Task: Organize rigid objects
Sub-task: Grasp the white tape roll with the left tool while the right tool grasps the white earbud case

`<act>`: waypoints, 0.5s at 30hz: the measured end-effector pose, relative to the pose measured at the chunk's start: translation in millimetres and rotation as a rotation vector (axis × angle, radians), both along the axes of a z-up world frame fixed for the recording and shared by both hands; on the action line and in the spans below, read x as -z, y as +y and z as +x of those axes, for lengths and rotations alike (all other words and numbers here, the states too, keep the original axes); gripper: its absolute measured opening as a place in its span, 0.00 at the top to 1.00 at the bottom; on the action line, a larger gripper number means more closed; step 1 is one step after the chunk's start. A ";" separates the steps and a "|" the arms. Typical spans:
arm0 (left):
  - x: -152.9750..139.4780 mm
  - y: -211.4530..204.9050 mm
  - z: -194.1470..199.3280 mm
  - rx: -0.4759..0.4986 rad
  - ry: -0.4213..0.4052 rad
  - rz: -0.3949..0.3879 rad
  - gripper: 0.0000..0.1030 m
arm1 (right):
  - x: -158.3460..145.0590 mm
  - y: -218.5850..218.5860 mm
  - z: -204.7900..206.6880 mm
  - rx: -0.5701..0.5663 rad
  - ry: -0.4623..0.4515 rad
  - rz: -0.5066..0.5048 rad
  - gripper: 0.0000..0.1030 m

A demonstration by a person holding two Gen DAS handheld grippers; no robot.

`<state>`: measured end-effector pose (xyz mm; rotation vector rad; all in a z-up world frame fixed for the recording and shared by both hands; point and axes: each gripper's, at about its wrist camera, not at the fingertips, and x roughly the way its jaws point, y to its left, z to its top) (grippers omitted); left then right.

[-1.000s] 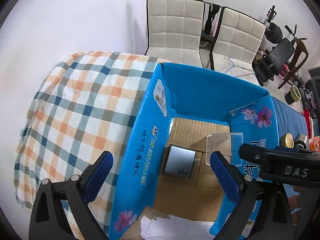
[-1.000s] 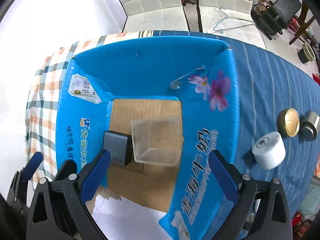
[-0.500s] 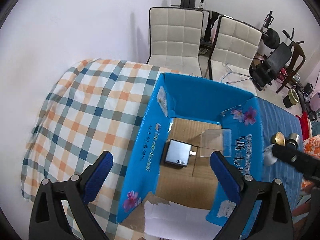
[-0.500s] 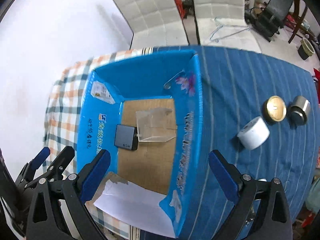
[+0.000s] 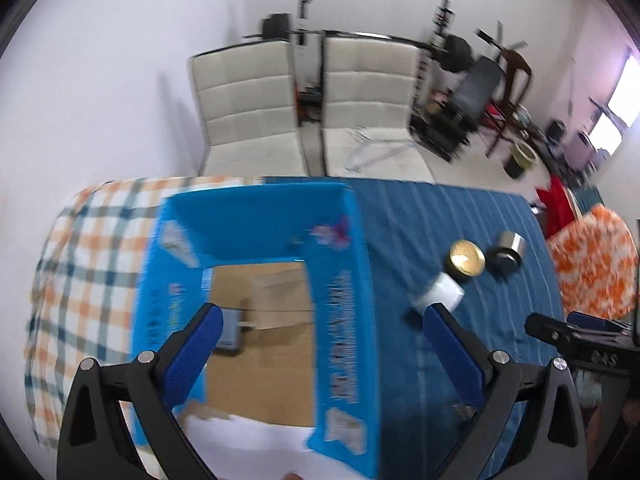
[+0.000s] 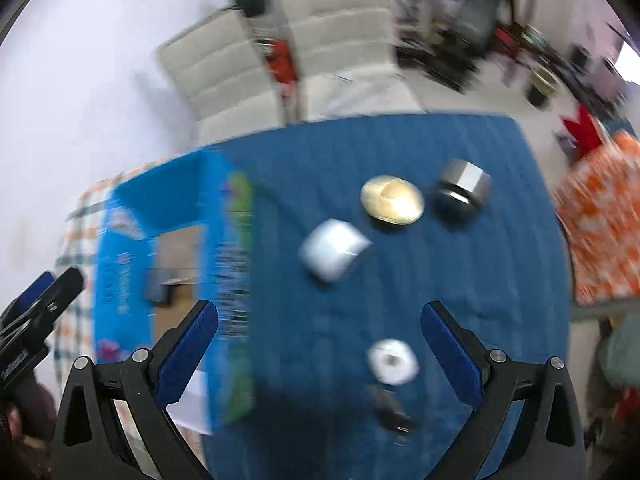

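- Both claws stand with jaws wide apart and nothing between them: left claw [image 5: 320,344] over the box edge, right claw [image 6: 320,340] over the blue cloth [image 6: 460,280].
- Left of frame in the left view, the blue box [image 5: 344,280] already holds two things on its brown cardboard floor: a grey block [image 5: 230,334] and a clear plastic piece [image 5: 280,296] (blurred, shape hard to read).
- Centre of the right view, a white cylinder [image 6: 334,254] lies tipped on the cloth, smooth-sided.
- Lower centre, a white round piece [image 6: 393,361] and a small dark item [image 6: 390,408] sit near each other; I cannot tell what they are.
- Upper right, a flat brassy disc [image 6: 392,200] and a faceted metal cap [image 6: 462,190], both shiny and hard.
- My judgement: two in, five left outside, under halfway.
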<state>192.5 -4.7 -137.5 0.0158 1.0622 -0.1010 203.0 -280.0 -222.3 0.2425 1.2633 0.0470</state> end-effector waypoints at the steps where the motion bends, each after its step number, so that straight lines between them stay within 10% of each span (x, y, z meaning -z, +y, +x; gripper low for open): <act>1: 5.1 -13.6 4.7 0.020 0.017 0.003 0.00 | 7.8 -18.3 0.4 0.036 0.032 -0.002 0.00; 6: 36.0 -69.7 16.1 0.124 0.110 0.045 0.00 | 53.7 -76.6 1.0 0.095 0.121 0.003 0.00; 15: 74.6 -89.8 5.1 0.164 0.211 0.105 0.00 | 148.2 -50.9 -14.4 -0.078 0.289 0.010 0.02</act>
